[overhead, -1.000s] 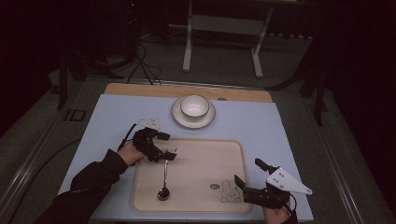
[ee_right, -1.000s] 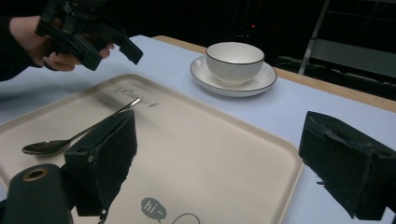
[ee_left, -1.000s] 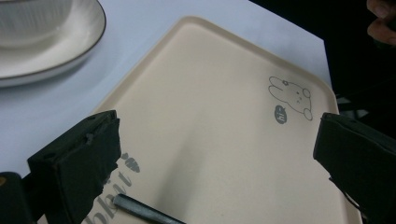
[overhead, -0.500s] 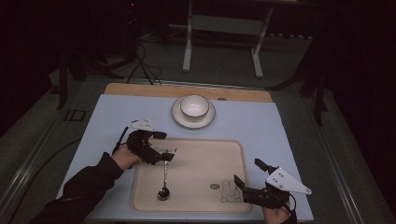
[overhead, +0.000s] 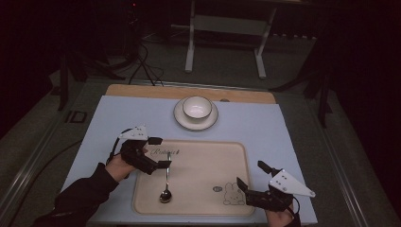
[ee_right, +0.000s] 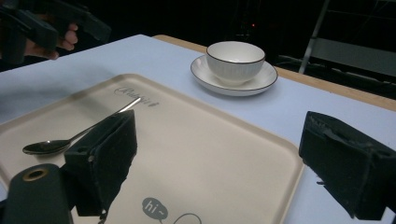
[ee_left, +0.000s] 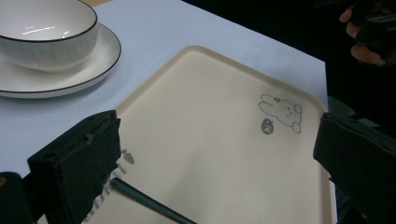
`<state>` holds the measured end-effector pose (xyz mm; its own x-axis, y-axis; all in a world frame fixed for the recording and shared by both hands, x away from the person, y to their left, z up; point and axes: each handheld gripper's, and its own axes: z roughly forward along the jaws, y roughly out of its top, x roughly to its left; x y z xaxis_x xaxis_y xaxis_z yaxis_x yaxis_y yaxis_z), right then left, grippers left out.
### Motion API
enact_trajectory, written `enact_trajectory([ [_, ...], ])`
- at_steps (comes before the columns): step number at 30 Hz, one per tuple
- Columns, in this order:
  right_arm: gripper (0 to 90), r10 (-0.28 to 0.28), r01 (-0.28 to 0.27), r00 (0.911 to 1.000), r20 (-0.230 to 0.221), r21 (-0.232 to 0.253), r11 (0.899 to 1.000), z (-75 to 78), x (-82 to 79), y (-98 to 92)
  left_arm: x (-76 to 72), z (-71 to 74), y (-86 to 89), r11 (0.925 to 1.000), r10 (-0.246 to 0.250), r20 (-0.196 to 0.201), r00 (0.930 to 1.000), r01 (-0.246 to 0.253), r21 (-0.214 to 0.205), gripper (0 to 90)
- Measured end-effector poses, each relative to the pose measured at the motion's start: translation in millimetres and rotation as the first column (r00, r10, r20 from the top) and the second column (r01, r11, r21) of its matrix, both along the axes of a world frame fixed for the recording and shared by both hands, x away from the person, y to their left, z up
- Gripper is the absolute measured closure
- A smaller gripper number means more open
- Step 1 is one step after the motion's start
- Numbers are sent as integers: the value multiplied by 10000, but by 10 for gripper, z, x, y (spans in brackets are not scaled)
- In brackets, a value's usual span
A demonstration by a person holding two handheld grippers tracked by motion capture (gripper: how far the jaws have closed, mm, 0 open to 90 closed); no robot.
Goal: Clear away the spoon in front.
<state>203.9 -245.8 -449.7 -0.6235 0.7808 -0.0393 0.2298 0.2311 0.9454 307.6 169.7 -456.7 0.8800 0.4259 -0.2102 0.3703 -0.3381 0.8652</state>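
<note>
Left jaws: left gripper [overhead: 158, 152] apart, poised at the spoon's handle end, likely for a pinch.
Right jaws: right gripper [overhead: 250, 177] apart, idle at the tray's near right corner.
Spoon [overhead: 166, 181]: flat on tray [overhead: 203, 161], bowl end toward the person.
Bowl [overhead: 196, 107]: on saucer [overhead: 182, 120] beyond the tray, probable destination.

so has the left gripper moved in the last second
Yes. The left gripper has drifted slightly away from the bowl, toward the person, open over the spoon handle.
</note>
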Motion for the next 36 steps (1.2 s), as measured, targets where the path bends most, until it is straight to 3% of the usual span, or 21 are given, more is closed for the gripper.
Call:
enact_trajectory([
  [13,114,-3,3,10000,22,-4,10000,5,-12,1,-211,-12,95,9996,276,116,9996,-276,1,14],
  [21,114,-3,4,10000,36,-75,10000,3,-11,9,-313,-112,193,9973,675,298,9973,-666,-307,14],
  [36,114,4,-4,10000,3,-45,10000,-4,-6,-4,-356,-340,218,9953,900,221,9957,-891,-377,14],
])
